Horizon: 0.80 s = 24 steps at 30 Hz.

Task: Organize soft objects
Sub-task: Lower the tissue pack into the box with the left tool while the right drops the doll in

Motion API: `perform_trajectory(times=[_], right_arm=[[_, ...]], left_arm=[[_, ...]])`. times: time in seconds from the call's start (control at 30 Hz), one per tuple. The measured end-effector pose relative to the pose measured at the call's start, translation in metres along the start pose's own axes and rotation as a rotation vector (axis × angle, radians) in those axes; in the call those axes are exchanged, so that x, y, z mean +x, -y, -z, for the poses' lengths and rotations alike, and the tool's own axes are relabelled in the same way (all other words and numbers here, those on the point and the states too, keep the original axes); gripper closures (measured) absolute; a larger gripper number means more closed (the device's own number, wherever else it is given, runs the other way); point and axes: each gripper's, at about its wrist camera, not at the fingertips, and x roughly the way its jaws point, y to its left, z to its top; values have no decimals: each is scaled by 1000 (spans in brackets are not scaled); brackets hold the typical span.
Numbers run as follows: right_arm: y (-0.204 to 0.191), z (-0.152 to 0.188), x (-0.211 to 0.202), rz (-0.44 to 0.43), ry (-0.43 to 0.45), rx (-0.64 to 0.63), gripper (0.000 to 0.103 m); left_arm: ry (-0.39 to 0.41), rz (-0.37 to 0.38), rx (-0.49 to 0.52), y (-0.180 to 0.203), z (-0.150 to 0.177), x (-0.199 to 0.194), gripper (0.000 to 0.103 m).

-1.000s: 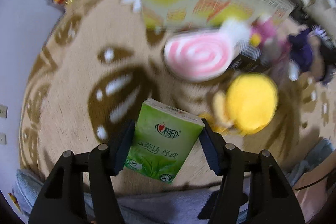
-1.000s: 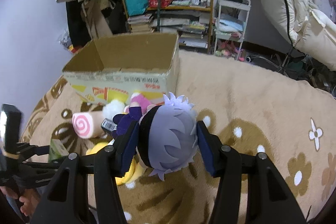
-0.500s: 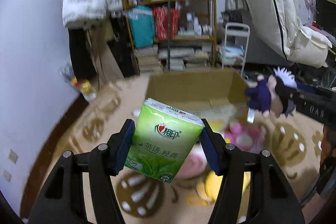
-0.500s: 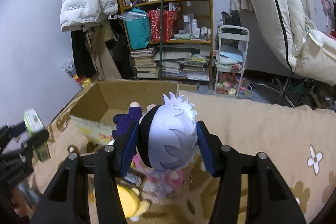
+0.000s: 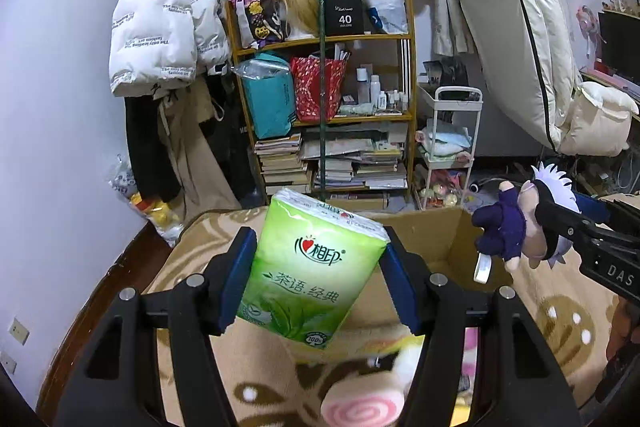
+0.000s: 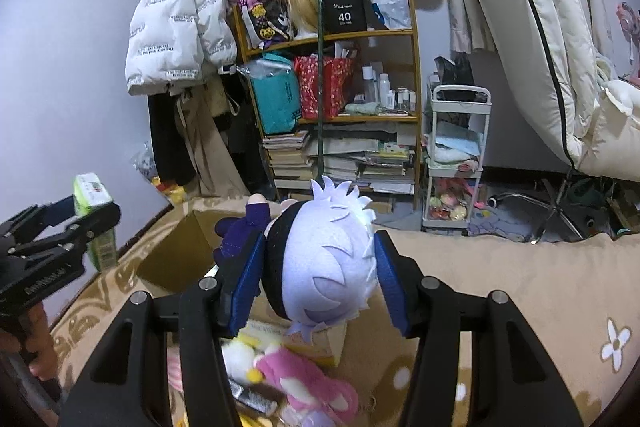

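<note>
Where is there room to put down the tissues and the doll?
The open cardboard box shows bare floor near its right wall, beside the purple-haired doll. The blanket right of the box, toward the white flower print, is bare. In front of the box it is crowded: the pink plush and swirl plush.

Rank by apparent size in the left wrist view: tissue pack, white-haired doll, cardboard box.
1. tissue pack, though nearness to the camera inflates it
2. cardboard box, partly hidden behind the pack
3. white-haired doll
</note>
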Motion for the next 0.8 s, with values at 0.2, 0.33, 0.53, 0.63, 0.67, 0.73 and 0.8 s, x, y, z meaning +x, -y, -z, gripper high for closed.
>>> perform_trajectory(times=[0.2, 0.33, 0.53, 0.63, 0.67, 0.73, 0.8], right_arm=[[-6, 2, 16, -3, -4, -12, 45], [-6, 8, 30, -13, -34, 0, 45], [-2, 16, 51, -45, -76, 9, 44], [-2, 20, 57, -52, -104, 9, 42], [-2, 21, 57, -51, -107, 5, 41], [-3, 22, 56, -47, -107, -1, 34], [-3, 23, 54, -40, -102, -2, 27]], left_arm=[[-37, 17, -28, 3, 8, 32, 42], [-79, 25, -34, 7, 14, 53, 41], [-110, 50, 16, 19, 18, 70, 39], [-123, 45, 19, 22, 21, 73, 25], [-121, 45, 18, 21, 22, 72, 24], [-134, 39, 20, 19, 24, 72, 20], [-149, 20, 13, 16, 25, 71, 15]])
